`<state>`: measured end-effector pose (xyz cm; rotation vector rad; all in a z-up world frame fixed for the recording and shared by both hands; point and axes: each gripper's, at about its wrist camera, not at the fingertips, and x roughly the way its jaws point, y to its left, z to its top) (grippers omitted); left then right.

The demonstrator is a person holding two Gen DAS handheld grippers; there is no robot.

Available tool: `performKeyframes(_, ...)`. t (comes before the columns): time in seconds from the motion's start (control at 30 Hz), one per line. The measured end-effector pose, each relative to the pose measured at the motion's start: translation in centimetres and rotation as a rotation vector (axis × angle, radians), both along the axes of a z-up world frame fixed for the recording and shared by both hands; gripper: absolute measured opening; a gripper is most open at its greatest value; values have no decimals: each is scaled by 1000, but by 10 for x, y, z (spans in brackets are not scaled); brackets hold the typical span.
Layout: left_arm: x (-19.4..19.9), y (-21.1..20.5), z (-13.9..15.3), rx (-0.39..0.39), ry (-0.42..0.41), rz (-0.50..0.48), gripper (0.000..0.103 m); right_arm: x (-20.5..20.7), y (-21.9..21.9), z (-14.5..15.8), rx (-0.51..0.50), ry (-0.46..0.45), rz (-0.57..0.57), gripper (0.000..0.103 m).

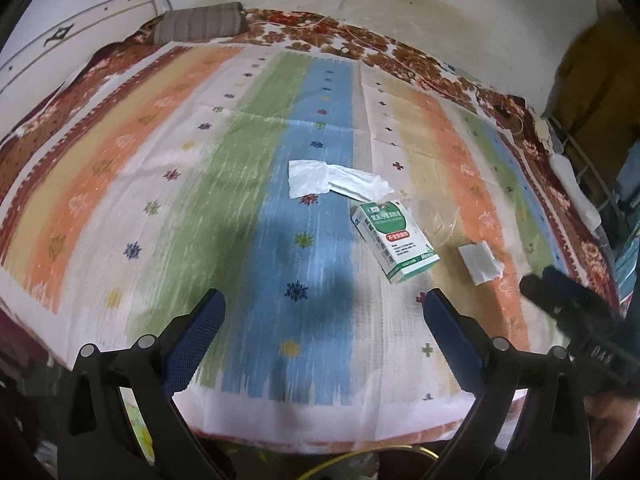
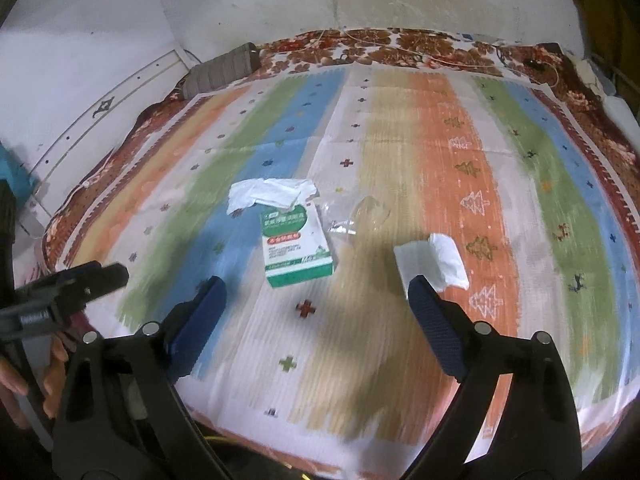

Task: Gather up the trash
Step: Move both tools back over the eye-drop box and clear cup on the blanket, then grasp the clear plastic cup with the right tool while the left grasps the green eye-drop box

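Trash lies on a striped bedspread (image 1: pixel 120 184) (image 2: pixel 460 152). A green-and-white carton (image 1: pixel 394 242) (image 2: pixel 296 246) lies flat in the middle. Behind it is a crumpled white tissue (image 1: pixel 320 182) (image 2: pixel 268 196). A clear plastic wrapper (image 2: pixel 360 216) (image 1: pixel 444 224) lies to the carton's right, and a folded white tissue (image 1: pixel 482 262) (image 2: pixel 434 260) further right. My left gripper (image 1: pixel 324 302) hovers open over the blue stripe, nothing between its fingers. My right gripper (image 2: pixel 318 286) is open too, just short of the carton and the folded tissue. Each gripper shows at the other view's edge.
A grey pillow (image 1: pixel 200 22) (image 2: pixel 226 66) rests at the bed's far left corner against a white wall. A thin cord (image 2: pixel 400 54) runs along the floral blanket at the back. A metal rack (image 1: pixel 592 176) stands at the right. A hand (image 2: pixel 24 384) holds the left gripper.
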<state>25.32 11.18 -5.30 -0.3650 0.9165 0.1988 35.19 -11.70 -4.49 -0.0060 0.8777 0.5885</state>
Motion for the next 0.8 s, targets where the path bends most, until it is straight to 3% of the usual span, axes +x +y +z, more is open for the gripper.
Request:
performKeyframes(0.17,11,-5,-16,43,28,-23,97,17,7,-8,-15,9,6,85)
performKeyframes(0.57,22,-20,-16,-3,-30,-8,97,59,24,-26,-12,41,-13,80)
performKeyframes(0.8,42,-20,-26,-13,1,-24,97,82,34,-31,-14,63,-27,74)
